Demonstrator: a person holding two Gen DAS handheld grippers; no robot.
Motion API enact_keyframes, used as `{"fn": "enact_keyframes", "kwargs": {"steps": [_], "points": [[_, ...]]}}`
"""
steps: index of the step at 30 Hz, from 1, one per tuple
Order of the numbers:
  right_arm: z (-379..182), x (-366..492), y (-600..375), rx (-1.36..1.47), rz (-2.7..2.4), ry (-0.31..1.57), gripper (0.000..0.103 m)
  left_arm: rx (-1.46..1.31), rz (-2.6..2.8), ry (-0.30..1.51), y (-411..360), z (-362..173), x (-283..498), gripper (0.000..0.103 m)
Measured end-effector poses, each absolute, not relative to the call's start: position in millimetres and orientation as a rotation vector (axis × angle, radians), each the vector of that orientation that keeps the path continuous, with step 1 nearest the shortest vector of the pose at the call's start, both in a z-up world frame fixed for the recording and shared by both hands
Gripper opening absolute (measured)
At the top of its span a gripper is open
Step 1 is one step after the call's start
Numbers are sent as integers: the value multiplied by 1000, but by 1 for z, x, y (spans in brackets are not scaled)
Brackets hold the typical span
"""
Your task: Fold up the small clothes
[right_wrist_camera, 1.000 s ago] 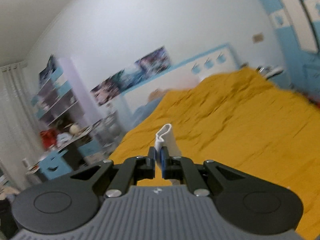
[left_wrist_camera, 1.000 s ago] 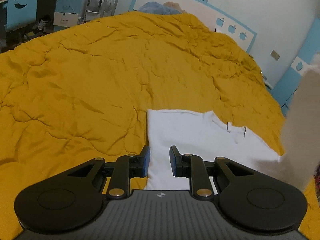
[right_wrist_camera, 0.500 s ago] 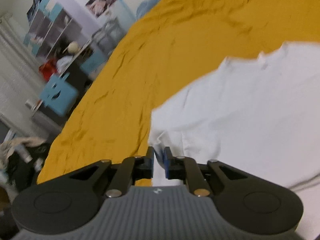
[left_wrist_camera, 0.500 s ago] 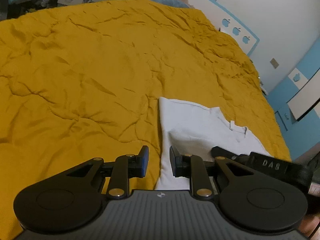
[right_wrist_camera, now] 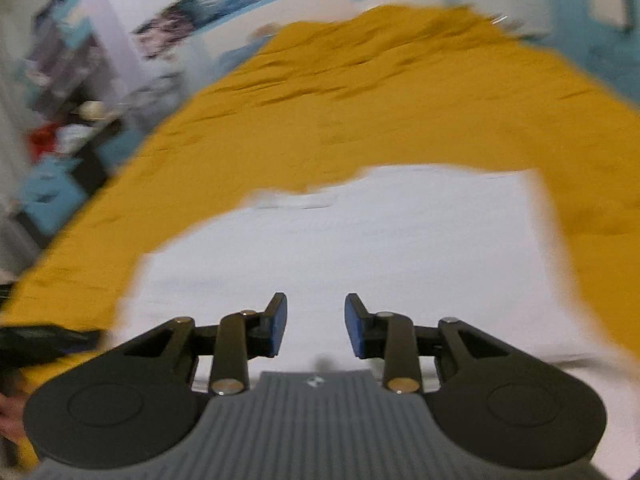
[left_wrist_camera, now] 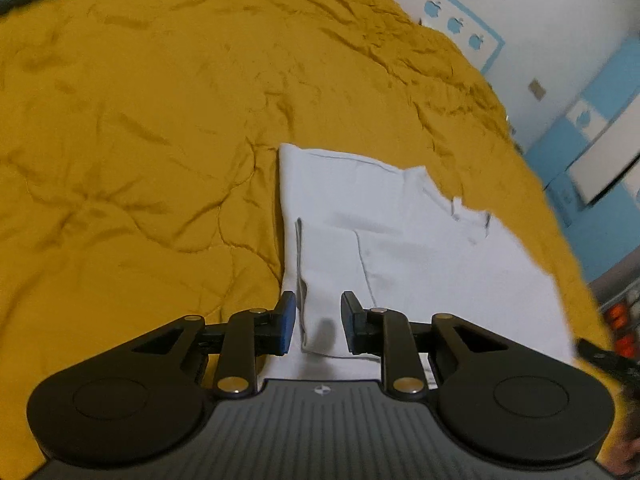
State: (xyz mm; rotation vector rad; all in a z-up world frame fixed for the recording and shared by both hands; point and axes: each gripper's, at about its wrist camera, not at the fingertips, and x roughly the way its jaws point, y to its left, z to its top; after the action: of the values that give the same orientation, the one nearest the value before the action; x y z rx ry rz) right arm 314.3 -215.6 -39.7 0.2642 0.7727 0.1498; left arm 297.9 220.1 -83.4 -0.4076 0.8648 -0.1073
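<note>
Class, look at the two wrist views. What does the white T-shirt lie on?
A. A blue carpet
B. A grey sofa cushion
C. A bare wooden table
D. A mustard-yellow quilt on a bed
D: the white T-shirt lies spread flat on the wrinkled mustard-yellow quilt, which borders it on its left, far and right sides in both views; no table, carpet or sofa is under it.

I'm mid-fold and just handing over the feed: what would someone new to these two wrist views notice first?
First, the mustard-yellow bedspread that fills both views, with a small white shirt lying flat on it, its left side already folded inward. Next, the left gripper with its jaws astride that folded edge, and the right gripper low over the white cloth, jaws opening with nothing between them.
</note>
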Motion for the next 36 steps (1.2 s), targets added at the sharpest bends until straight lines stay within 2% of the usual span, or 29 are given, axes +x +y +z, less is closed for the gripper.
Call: {"fn": "enact_keyframes", "kwargs": {"steps": [4,9,14,15,16,18,22,28,36], "points": [[-50,278,-276,58,-12,775,39,-269,-94,869,202,-82,295,27],[-74,256,-311,-126,-61,817,39,-266,-66,913,201,-95,298,27],[-92,269,-292,-220,-11,809,39,-266,-53,911,201,-96,296,27],[-92,272,-290,-243,-21,789,37,-264,-50,912,200,-95,296,27],[-92,279,-288,-252,-26,781,30,-261,-47,914,199,-94,296,27],[-89,285,-290,-251,-22,783,1,-248,-43,919,198,-92,297,26],[-66,275,-308,-140,-34,745,0,-211,-43,933,195,-92,296,20],[-97,281,-324,-23,-42,877,0,-147,-25,959,189,-103,302,20],[-70,260,-335,22,-46,894,0,-119,-32,959,199,-77,276,20]]}}
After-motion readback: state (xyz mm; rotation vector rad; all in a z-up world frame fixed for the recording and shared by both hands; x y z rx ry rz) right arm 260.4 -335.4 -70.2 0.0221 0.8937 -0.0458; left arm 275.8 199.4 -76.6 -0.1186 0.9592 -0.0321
